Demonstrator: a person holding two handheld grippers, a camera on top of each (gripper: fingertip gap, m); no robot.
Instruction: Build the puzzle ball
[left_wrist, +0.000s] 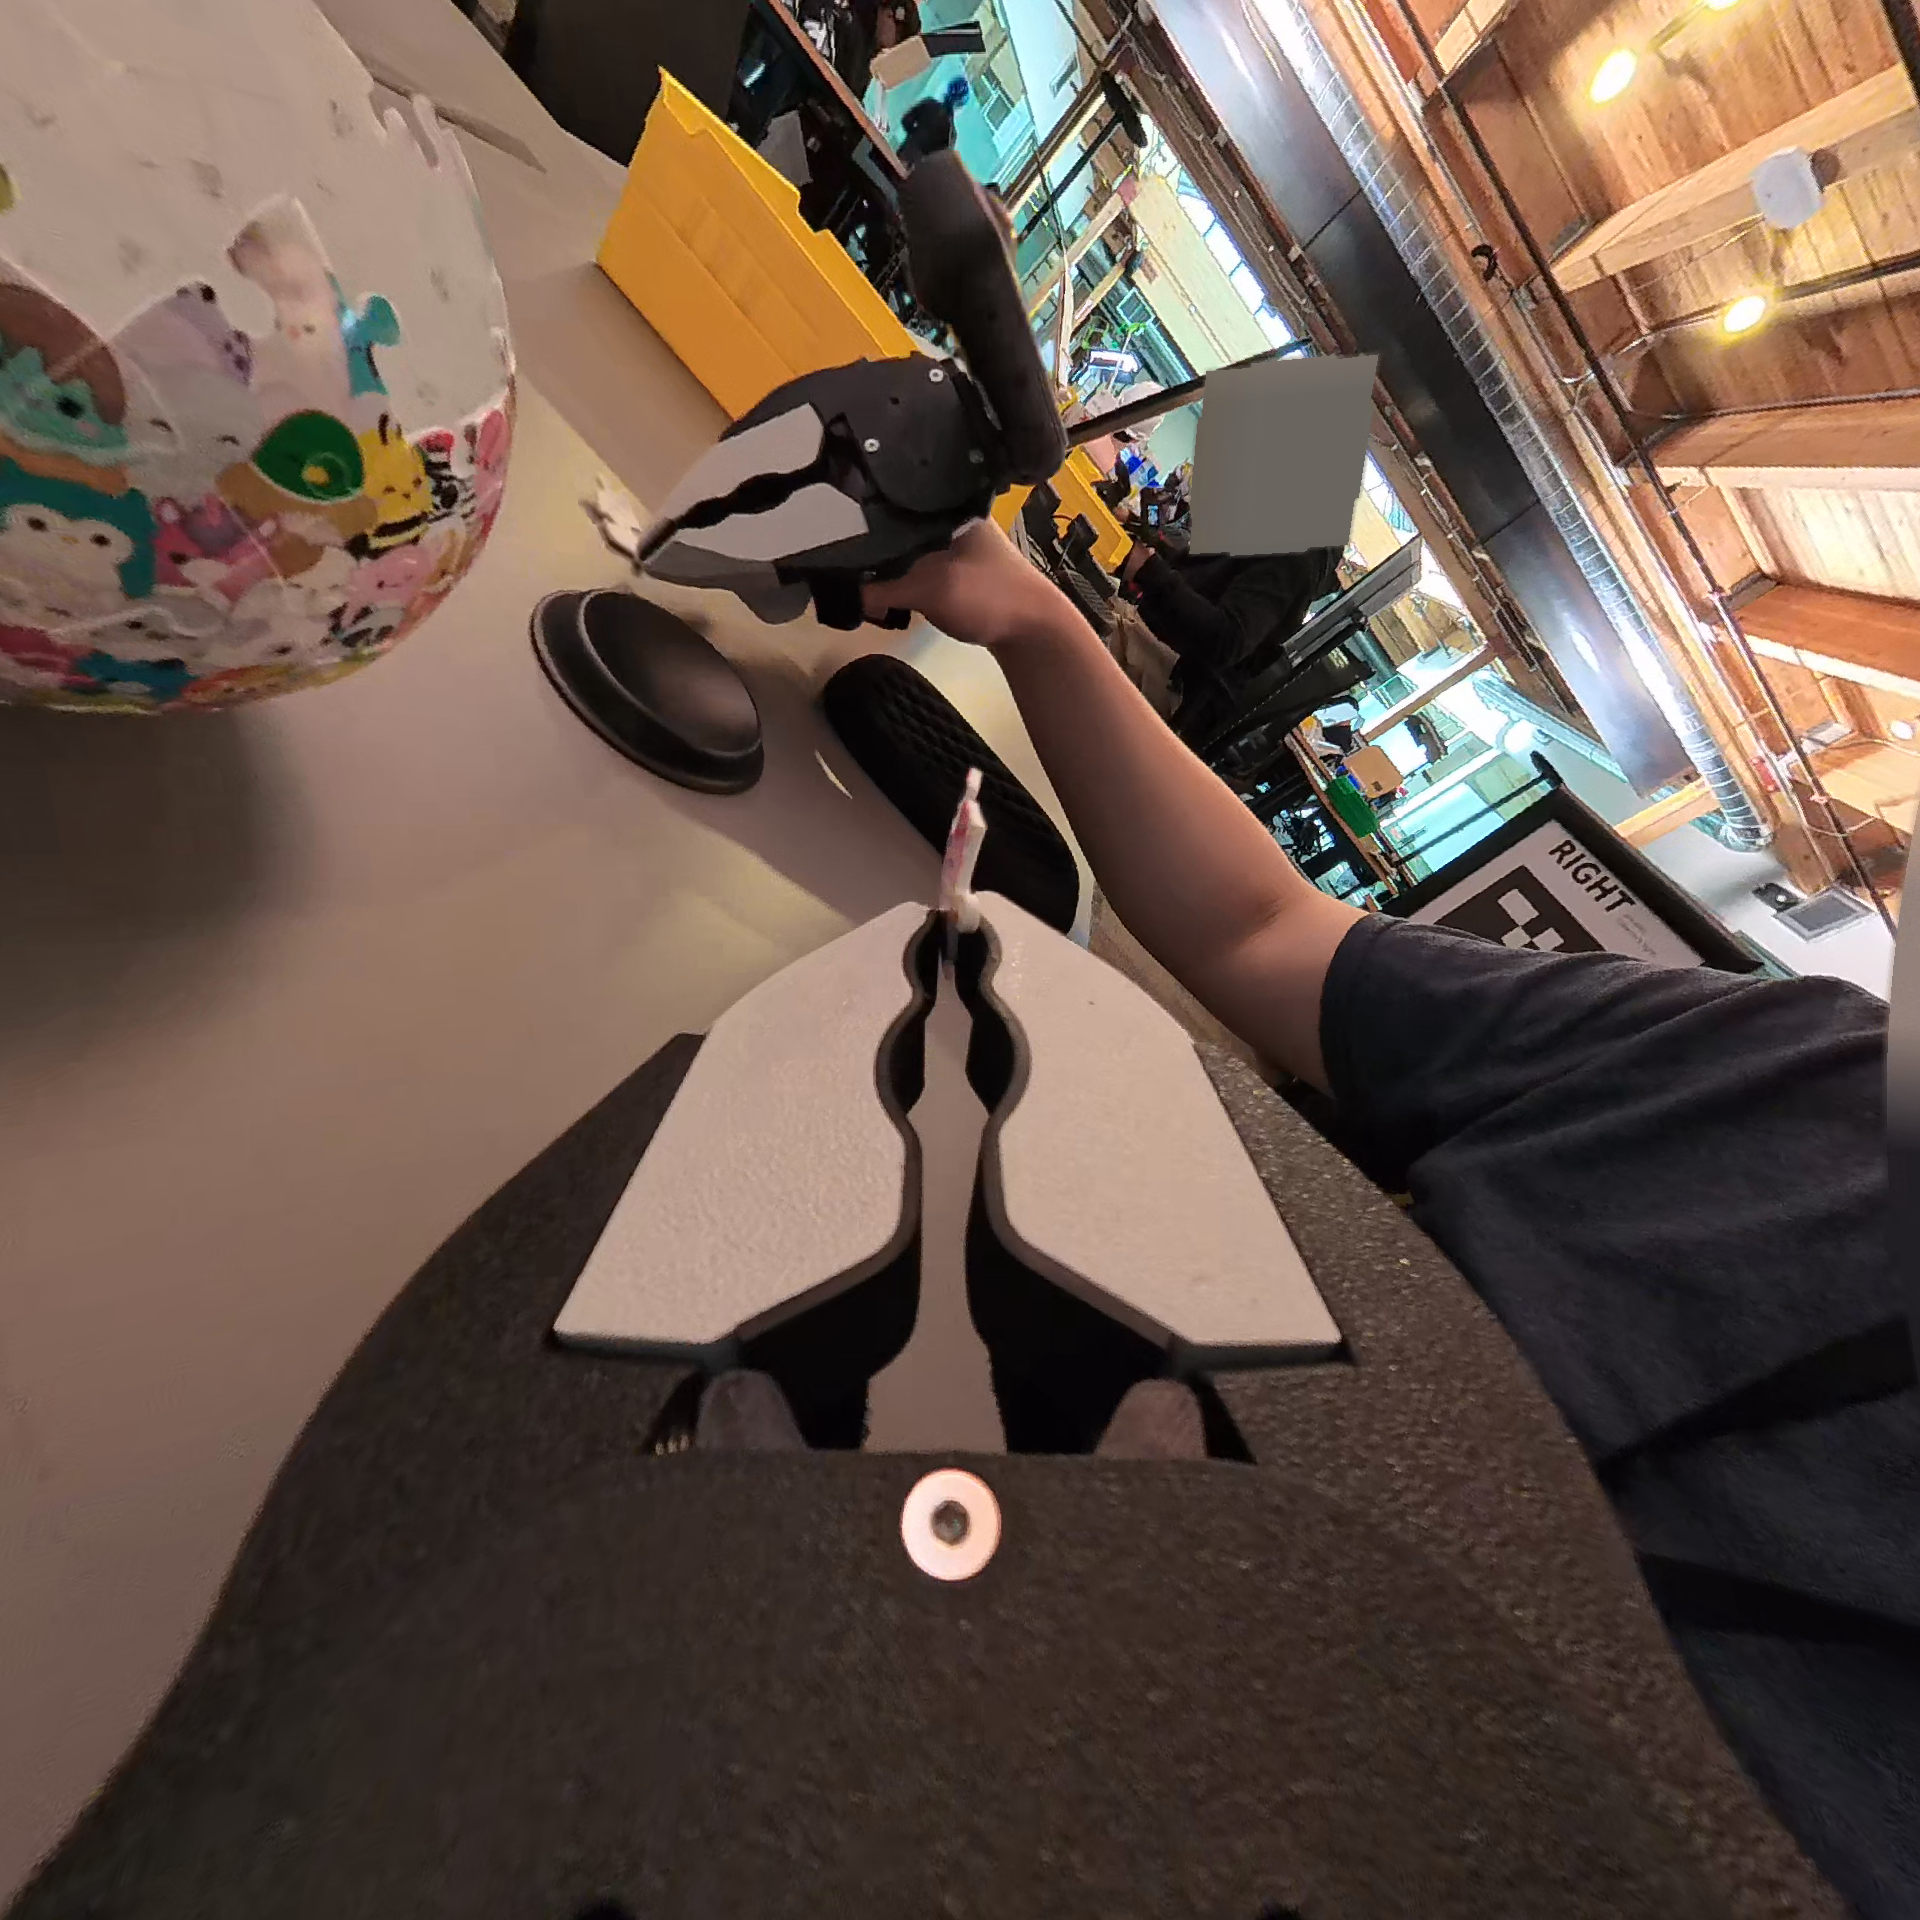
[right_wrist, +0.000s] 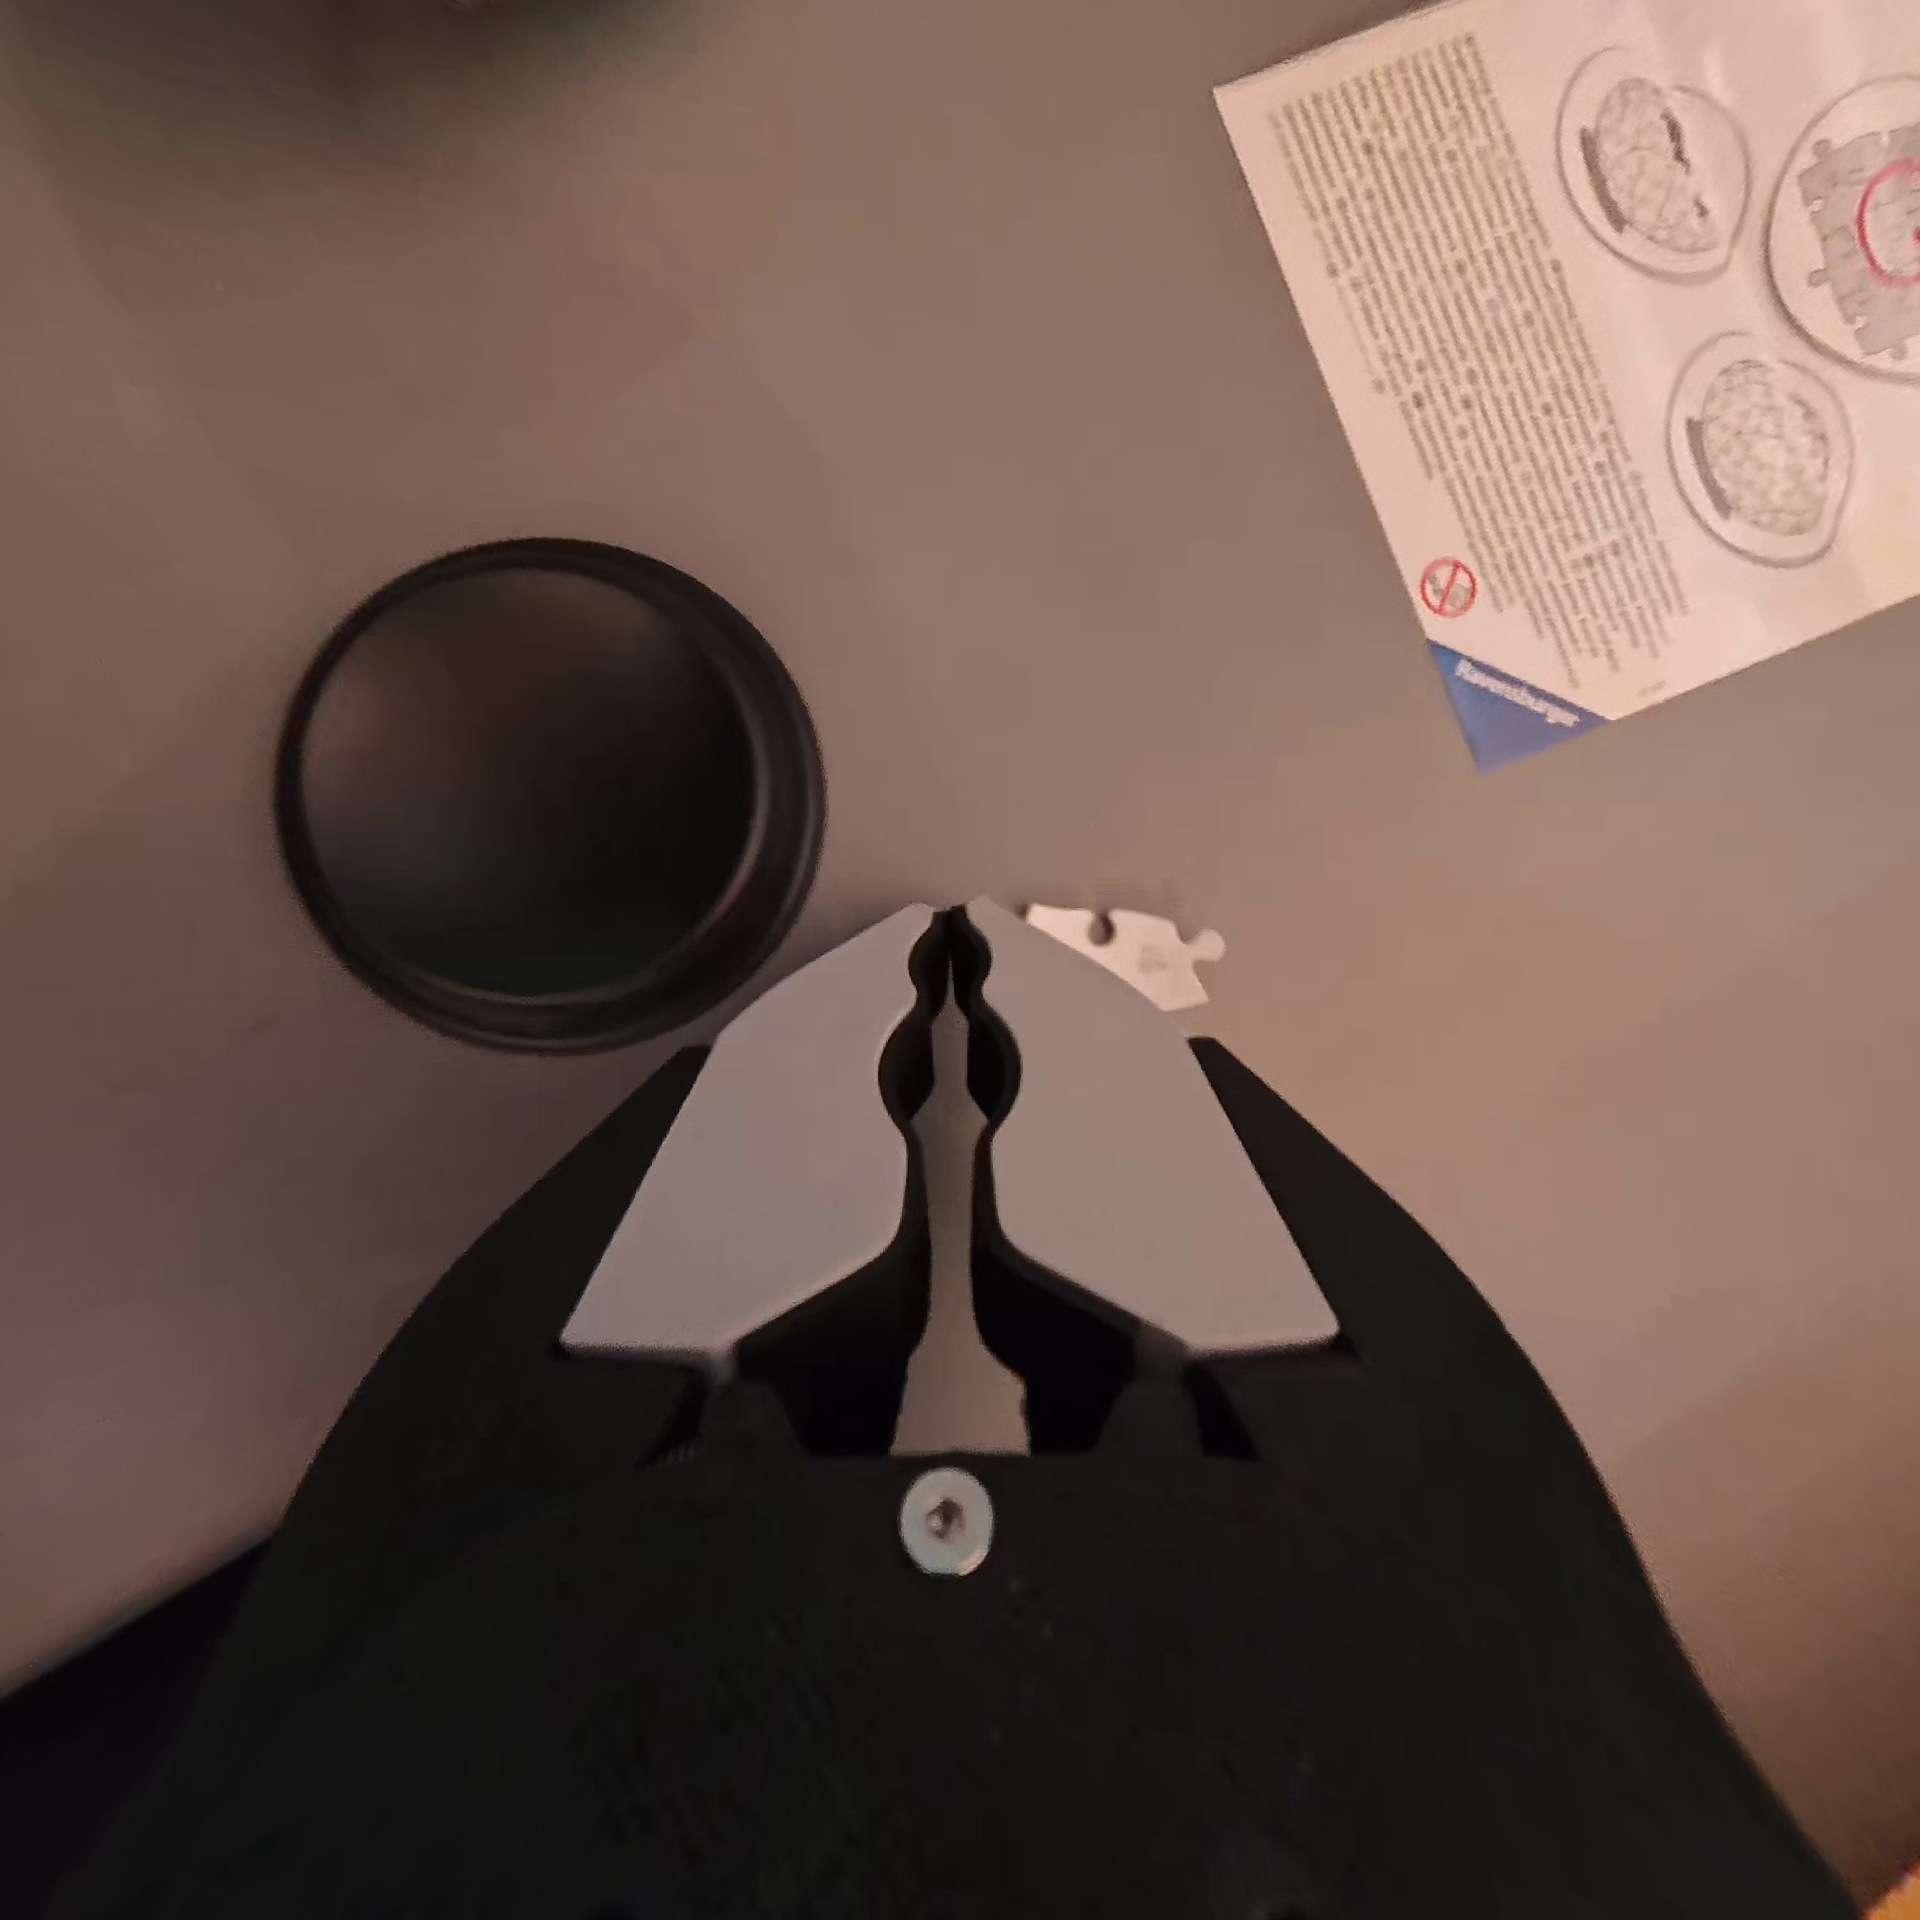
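While the left gripper (left_wrist: 953, 925) pinches a pink-and-white puzzle piece (left_wrist: 962, 852) edge-on at its tips, the right gripper (right_wrist: 951, 920) is closed on a white piece (right_wrist: 1143, 951) jutting out to its right. Puzzle ball (left_wrist: 208, 416), part built with a jagged open edge, sits upper left in the left wrist view. Black round stand (right_wrist: 545, 790) lies just beside the right gripper. Instruction sheet (right_wrist: 1621, 364) lies well apart; bare grey table (right_wrist: 935, 416) between them.

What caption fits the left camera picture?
Left gripper pinches a puzzle piece near the puzzle ball.
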